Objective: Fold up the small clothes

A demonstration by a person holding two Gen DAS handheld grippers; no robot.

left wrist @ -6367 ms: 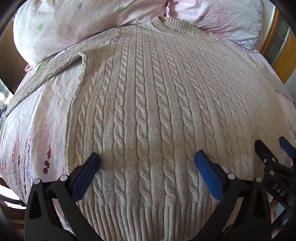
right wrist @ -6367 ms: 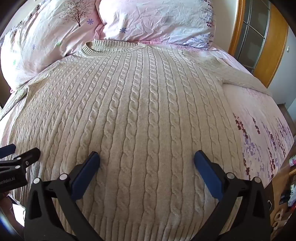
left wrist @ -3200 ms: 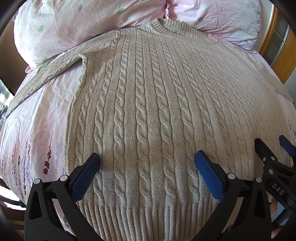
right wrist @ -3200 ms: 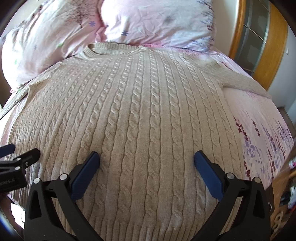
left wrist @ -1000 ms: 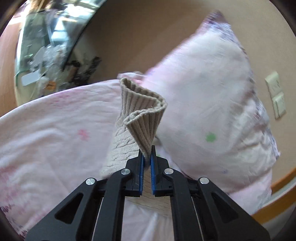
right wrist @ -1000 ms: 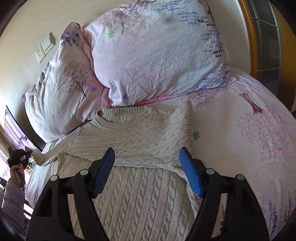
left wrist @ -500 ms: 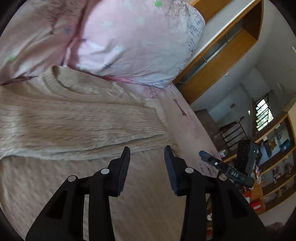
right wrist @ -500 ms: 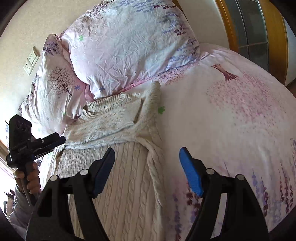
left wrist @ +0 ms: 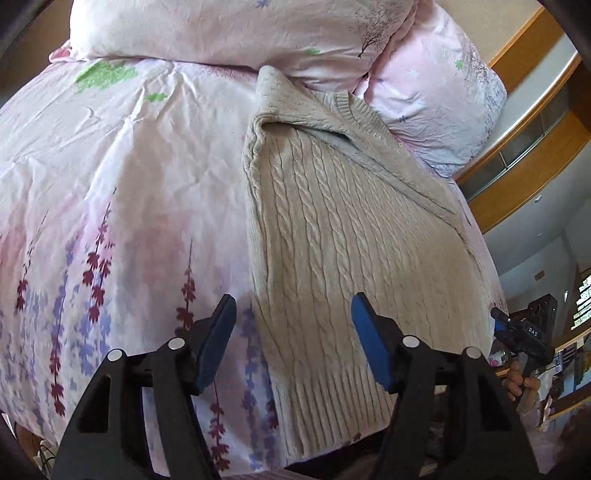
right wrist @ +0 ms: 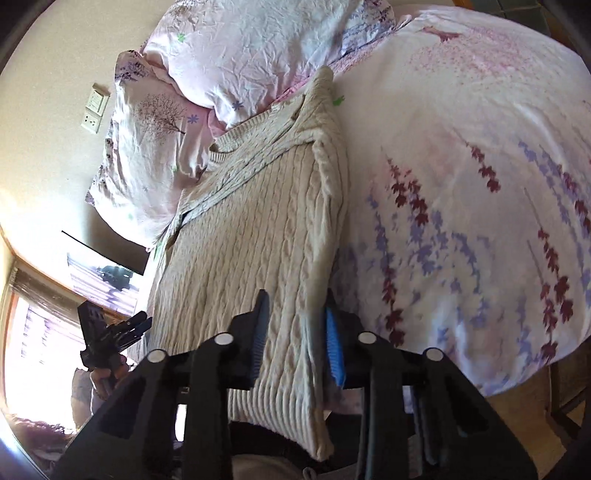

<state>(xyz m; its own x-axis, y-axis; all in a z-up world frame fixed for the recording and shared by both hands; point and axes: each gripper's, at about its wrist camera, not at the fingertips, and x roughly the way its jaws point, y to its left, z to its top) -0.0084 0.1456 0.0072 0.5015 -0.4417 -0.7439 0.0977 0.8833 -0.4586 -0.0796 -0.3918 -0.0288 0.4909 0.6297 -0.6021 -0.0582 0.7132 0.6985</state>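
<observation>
A beige cable-knit sweater (left wrist: 332,229) lies on the bed, both sleeves folded across its chest into a narrow strip; it also shows in the right wrist view (right wrist: 258,236). My left gripper (left wrist: 291,332) is open and empty, straddling the sweater's left edge near the ribbed hem. My right gripper (right wrist: 295,332) is part-closed around the sweater's right folded edge near the hem; whether the pads pinch the knit is unclear. Each gripper shows small in the other's view, the right one (left wrist: 517,332) and the left one (right wrist: 110,332).
The pink floral bedspread (left wrist: 110,221) covers the bed, also in the right wrist view (right wrist: 461,184). Two pink pillows (left wrist: 240,33) sit at the head. A wooden frame (left wrist: 524,155) is at the far right. Wall sockets (right wrist: 94,110) are beside the bed.
Both sleeves were folded across the sweater's chest. Both grippers have moved down to the hem end. The right gripper's jaws have narrowed around the right folded edge; the left has opened wider.
</observation>
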